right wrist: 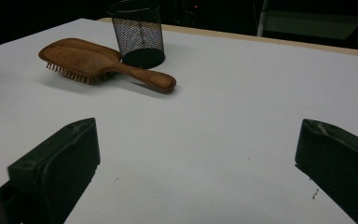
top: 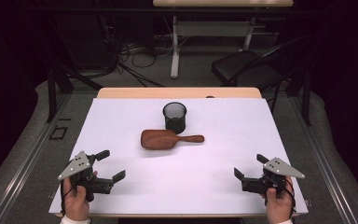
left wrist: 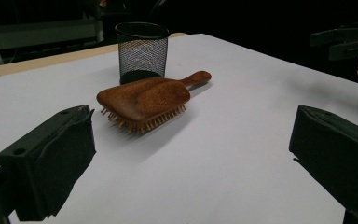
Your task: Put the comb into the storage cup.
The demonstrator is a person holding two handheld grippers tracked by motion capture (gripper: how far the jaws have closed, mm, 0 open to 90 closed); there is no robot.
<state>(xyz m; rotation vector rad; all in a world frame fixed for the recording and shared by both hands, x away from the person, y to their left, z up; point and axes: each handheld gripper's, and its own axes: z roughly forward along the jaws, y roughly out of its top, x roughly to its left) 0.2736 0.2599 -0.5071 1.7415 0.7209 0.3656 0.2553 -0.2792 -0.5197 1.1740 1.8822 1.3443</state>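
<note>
Where the white sheet covers the desk (top: 121,121), a wooden paddle hairbrush (top: 161,139) lies near the middle, bristles down, its broad head toward the person's left and its handle pointing to the person's right. Just behind it, toward the far edge, stands a black wire-mesh cup (top: 174,116), upright and open at the top; in the left gripper view the brush head (left wrist: 144,99) overlaps the foot of the cup (left wrist: 141,51), so whether the two touch cannot be told.

Near the front corners of the desk, well apart from the brush, the two grippers are held low over the sheet. The left gripper (top: 111,164), gripped by the left hand (top: 76,198), has its jaws spread wide with nothing between them, and they point toward the brush. The right gripper (top: 249,166), gripped by the right hand (top: 278,203), likewise has its jaws wide apart and empty.

Beyond the desk, a dark chair (top: 249,65) and loose cables (top: 130,58) sit on the floor.
</note>
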